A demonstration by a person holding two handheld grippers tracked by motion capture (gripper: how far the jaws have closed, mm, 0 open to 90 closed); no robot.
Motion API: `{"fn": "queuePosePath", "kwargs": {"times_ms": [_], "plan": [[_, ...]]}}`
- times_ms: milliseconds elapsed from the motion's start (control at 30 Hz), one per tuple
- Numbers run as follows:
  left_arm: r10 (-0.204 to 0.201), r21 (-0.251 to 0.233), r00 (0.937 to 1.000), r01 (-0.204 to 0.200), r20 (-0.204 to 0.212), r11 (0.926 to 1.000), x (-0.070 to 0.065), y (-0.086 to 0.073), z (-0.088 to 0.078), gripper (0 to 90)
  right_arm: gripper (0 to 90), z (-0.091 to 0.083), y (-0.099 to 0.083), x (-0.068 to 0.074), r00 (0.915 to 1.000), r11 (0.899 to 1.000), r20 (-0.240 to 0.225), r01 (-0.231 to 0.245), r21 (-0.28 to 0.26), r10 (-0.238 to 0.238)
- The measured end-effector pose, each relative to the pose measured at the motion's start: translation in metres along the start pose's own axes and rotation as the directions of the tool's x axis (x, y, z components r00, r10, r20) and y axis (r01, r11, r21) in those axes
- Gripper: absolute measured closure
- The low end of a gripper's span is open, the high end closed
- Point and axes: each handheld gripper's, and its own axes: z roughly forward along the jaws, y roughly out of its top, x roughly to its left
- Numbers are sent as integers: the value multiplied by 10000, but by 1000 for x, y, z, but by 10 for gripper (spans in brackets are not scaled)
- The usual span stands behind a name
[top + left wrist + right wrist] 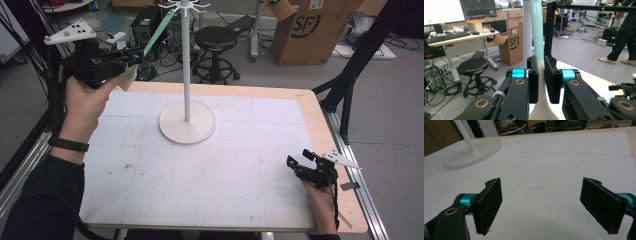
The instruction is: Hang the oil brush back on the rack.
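Observation:
My left gripper [131, 56] is raised over the table's far left corner, shut on a utensil [159, 31] with a mint-green handle and a cream head. The handle slants up to the right toward the hooks [184, 6] atop a white stand [186, 70]. In the left gripper view the jaws of that gripper [541, 75] pinch the utensil's neck, and the green handle [537, 30] rises beside the stand's pole [527, 30]. My right gripper [299, 158] rests low at the table's front right. In its own view the right gripper [544, 205] stands open above the white mat, nothing between its jaws.
The stand's round base [187, 122] sits on the white gridded mat [210, 175]; it also lies far left in the right gripper view [474, 152]. Behind the table are a black stool [215, 37], a cardboard box [310, 30] and black tripod legs [350, 75]. A person [624, 32] stands far off.

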Motion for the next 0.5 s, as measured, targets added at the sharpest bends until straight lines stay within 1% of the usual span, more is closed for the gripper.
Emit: {"fn": "queuePosePath", "kwargs": {"times_ms": [167, 200, 233, 300, 367, 467, 500], "plan": [[-97, 105, 10000, 97, -18, 9999, 2, -4, 6, 814, 171, 0, 0, 0, 10000, 10000, -3, 70, -38, -70], [-121, 52, 9999, 122, -88, 9999, 1, -5, 7, 810, 171, 0, 0, 0, 10000, 10000, -7, 49, -24, -49], [-163, -204, 9998, 160, -135, 9997, 1, -7, 6, 798, 171, 0, 0, 0, 10000, 9999, -2, 91, -47, -91], [-410, -328, 9990, 404, -170, 9986, 2, -12, 5, 705, 171, 0, 0, 0, 10000, 10000, 4, 90, -41, -90], [-485, -304, 9987, 482, -122, 9984, 4, -19, 4, 640, 171, 0, 0, 0, 10000, 9999, 14, 97, -38, -97], [-460, -249, 9989, 462, 95, 9986, 4, -34, -1, 537, 171, 0, 0, 0, 10000, 10000, 13, 81, -15, -81], [-387, -194, 9990, 392, 231, 9990, 4, -43, -3, 518, 171, 0, 0, 0, 10000, 10000, 9, 69, -10, -69]]}}
